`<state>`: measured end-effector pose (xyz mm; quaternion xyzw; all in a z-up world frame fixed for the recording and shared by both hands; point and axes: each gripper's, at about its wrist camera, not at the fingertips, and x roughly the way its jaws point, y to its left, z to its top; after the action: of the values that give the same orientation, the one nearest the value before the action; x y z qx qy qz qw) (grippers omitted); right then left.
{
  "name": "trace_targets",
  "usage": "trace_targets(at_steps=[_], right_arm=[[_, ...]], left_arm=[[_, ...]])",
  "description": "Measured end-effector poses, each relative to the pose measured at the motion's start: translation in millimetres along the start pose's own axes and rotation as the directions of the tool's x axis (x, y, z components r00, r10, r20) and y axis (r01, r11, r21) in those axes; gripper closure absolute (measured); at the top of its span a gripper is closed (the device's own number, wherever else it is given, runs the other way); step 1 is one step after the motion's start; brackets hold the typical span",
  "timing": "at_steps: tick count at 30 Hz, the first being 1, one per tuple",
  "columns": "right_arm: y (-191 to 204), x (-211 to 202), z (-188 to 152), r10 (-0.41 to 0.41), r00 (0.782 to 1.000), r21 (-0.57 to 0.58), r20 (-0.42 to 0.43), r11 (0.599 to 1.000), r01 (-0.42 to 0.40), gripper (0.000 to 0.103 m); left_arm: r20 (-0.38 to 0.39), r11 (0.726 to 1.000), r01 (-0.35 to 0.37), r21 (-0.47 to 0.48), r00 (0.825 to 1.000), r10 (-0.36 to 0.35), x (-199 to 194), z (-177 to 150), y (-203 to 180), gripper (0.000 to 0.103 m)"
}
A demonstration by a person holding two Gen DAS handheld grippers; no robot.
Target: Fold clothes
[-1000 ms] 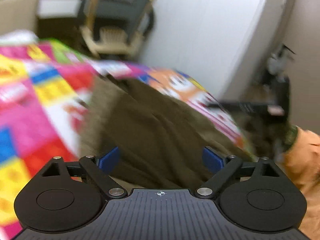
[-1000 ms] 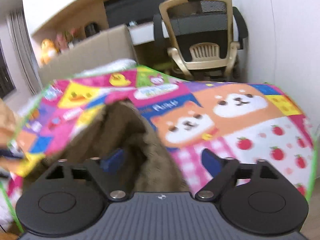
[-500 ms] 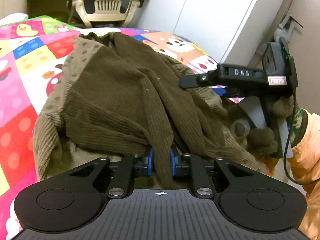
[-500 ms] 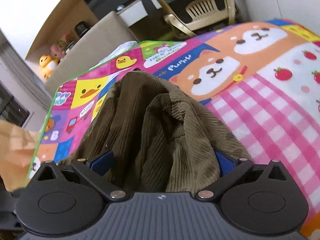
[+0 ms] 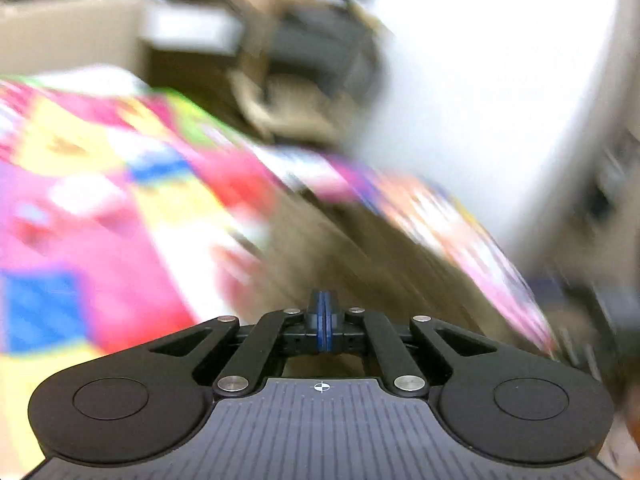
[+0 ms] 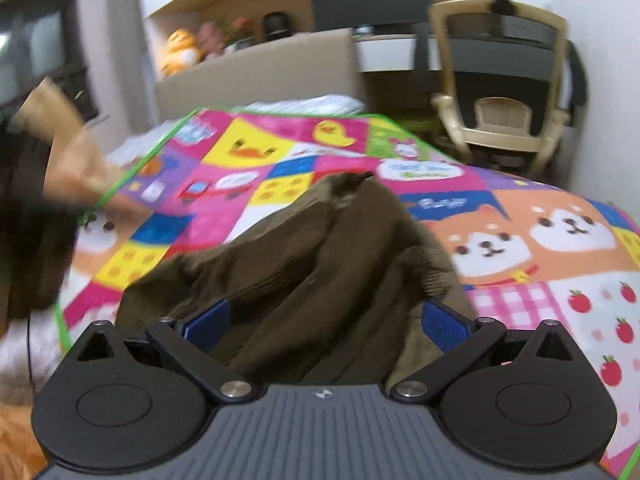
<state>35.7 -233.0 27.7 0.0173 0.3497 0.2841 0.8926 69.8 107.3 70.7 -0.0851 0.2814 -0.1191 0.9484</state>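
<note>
**Garment lay between our right fingers, left closed on nothing we could see**

We had the brown corduroy garment [image 6: 320,248] bunched on the colourful play mat [image 6: 540,240], its long axis running away from us toward the chair [image 6: 502,80]. Our right gripper [image 6: 324,320] stood wide, the cloth heaped between its pads, so we judged it the nearer. Our left gripper [image 5: 322,320] showed its pads pressed together; through the blur we saw no cloth between them.

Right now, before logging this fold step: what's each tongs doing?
Left tongs: shut, pads together, no cloth seen between.
Right tongs: open around the brown garment.
</note>
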Motion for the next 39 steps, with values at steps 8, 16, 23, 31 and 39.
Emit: trace_targets(at_steps=[8, 16, 23, 31, 39], right_arm=[[17, 24, -6, -0.034, 0.997, -0.078, -0.073, 0.997, 0.028, 0.000], [-3, 22, -9, -0.072, 0.995, 0.001, -0.067, 0.997, 0.072, 0.000], [-36, 16, -26, -0.009, 0.998, 0.213, -0.068, 0.977, 0.023, 0.000], [-36, 22, -25, 0.002, 0.997, 0.257, -0.080, 0.966, 0.019, 0.000], [1, -4, 0, -0.135, 0.989, -0.007, 0.057, 0.991, 0.136, 0.000]], left_arm=[[0.008, 0.997, -0.048, -0.068, 0.999, 0.049, -19, 12, 36, 0.075], [-0.302, 0.931, 0.350, -0.104, 0.880, -0.365, 30, -44, -42, 0.027], [-0.409, 0.941, 0.338, 0.025, 0.862, -0.299, 59, -69, -84, 0.046], [-0.387, 0.961, 0.275, 0.029, 0.890, -0.243, 63, -75, -74, 0.093], [-0.063, 0.999, 0.051, 0.003, 0.997, -0.050, 16, 2, 1, 0.098]])
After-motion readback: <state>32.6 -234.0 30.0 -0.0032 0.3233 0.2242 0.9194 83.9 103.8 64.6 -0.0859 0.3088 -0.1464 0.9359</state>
